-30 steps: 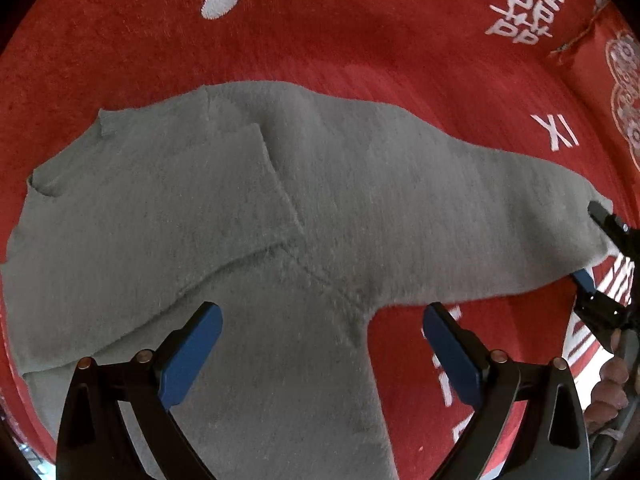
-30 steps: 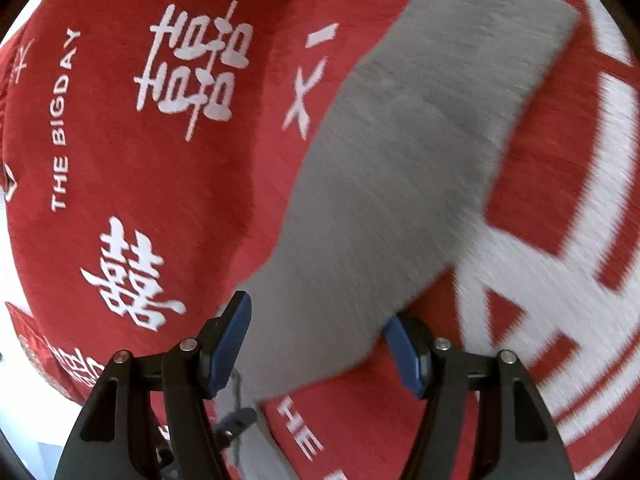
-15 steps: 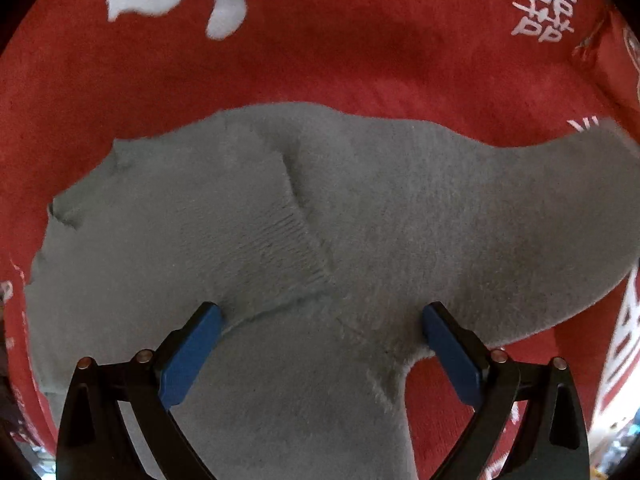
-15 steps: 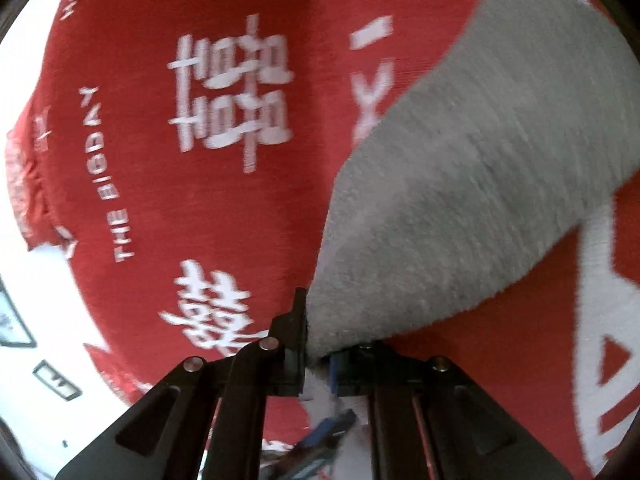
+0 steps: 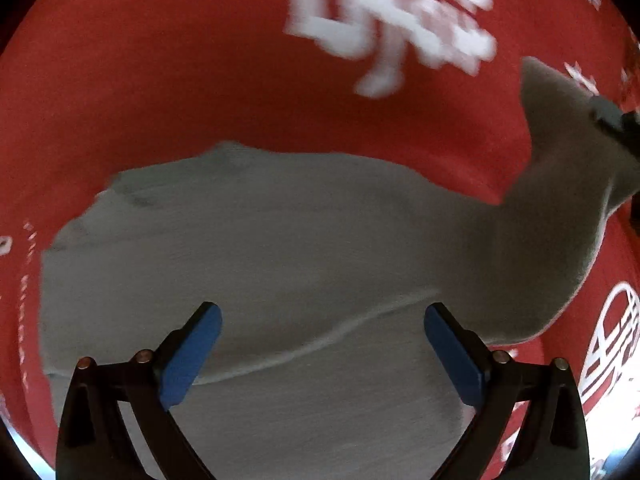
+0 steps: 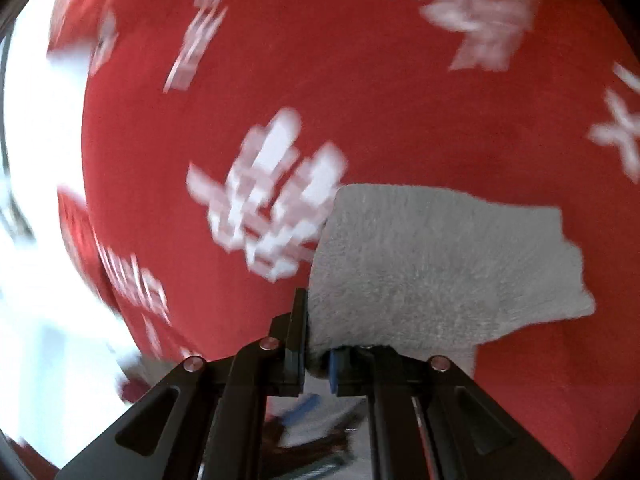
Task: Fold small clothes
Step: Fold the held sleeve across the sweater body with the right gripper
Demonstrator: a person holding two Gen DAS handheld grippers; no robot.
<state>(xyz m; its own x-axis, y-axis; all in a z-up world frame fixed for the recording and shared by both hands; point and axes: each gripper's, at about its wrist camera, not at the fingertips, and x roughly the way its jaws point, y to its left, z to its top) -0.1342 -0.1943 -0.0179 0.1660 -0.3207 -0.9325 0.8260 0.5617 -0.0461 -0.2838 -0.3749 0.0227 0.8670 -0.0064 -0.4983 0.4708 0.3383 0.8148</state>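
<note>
Right gripper clamped tight on the end of a grey sweater's sleeve, blue pads nearly meeting with knit pinched between. Sleeve raised off the red blanket, hanging to the right of the jaws. Left gripper spread wide, gripping nothing, poised above the grey sweater. Sweater body spread flat on the red blanket, a seam running between the blue pads. At far right, sleeve lifted, the other tool dimly seen at its tip. White characters printed beyond, blurred.
</note>
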